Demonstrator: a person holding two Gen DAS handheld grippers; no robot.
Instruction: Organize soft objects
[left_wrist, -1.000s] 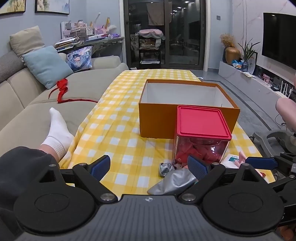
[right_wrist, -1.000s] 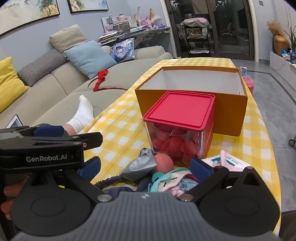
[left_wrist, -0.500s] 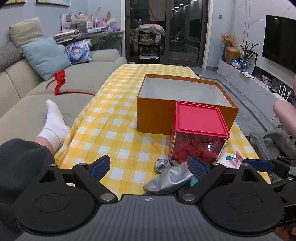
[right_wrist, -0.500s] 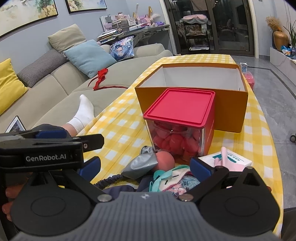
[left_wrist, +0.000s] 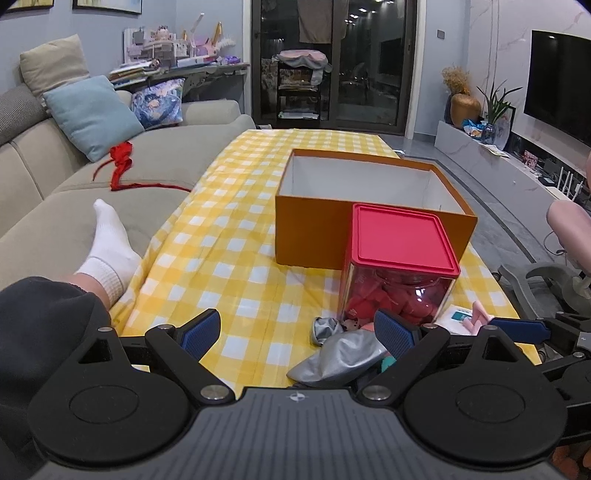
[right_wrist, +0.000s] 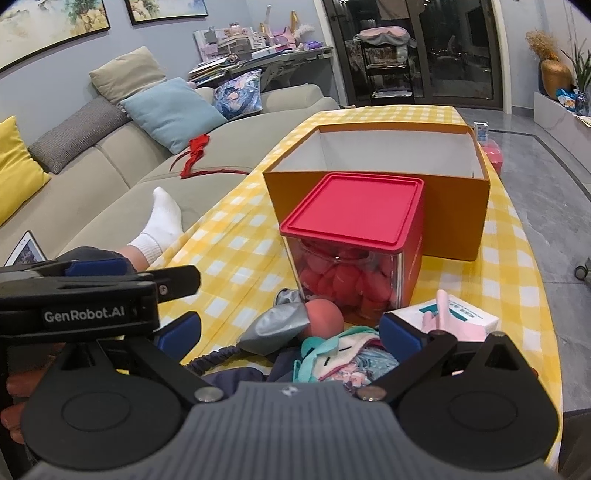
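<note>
Both grippers idle, jaws spread wide, nothing held. Left gripper (left_wrist: 297, 330) and right gripper (right_wrist: 288, 332) hover at the near edge of the counter (left_wrist: 229, 258), short of the red-lid jar (right_wrist: 352, 251).

Soft pile sits just in front of the jar: silver deflated balloon (right_wrist: 275, 326) touching a peach ball (right_wrist: 323, 313), plush doll (right_wrist: 332, 360) nearer, under the right gripper's span. White carton (right_wrist: 454, 317) just right of the jar. Orange box (right_wrist: 454, 218) right behind the jar, open, looks empty.

My read: pre-grasp, no item sorted yet. Next move likely calls for the right gripper dropping onto the plush or balloon, pinching a bunched fold, lifting over the jar into the box. Watch the jar lid for clearance.
</note>
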